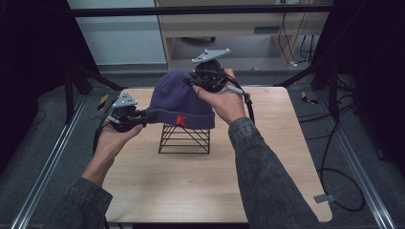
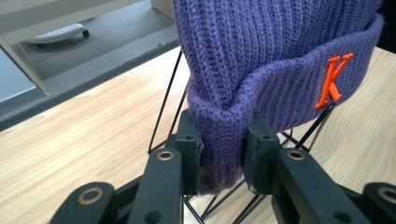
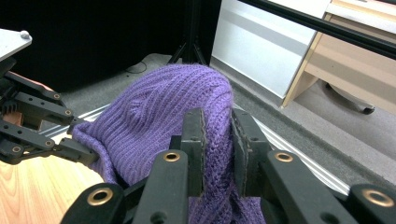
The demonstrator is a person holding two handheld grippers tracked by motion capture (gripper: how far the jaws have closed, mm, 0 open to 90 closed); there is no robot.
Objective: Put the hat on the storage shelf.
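Observation:
A purple knitted beanie (image 1: 179,98) with an orange letter K on its folded cuff sits over a black wire stand (image 1: 184,139) at the middle of the table. My left gripper (image 1: 143,117) is shut on the cuff's left end; in the left gripper view its pads pinch a fold of the beanie (image 2: 224,144), with the black wire stand (image 2: 168,107) behind. My right gripper (image 1: 195,81) is shut on the crown at the far right, and in the right gripper view a ridge of the beanie (image 3: 218,140) is squeezed between the pads. The left gripper (image 3: 81,151) shows there at the far side.
The light wooden table (image 1: 191,186) has bare surface in front of and beside the stand. Black frame rails and tripod legs stand around it. A cabinet and cables lie on the floor beyond the far edge, and a cable loops at the right.

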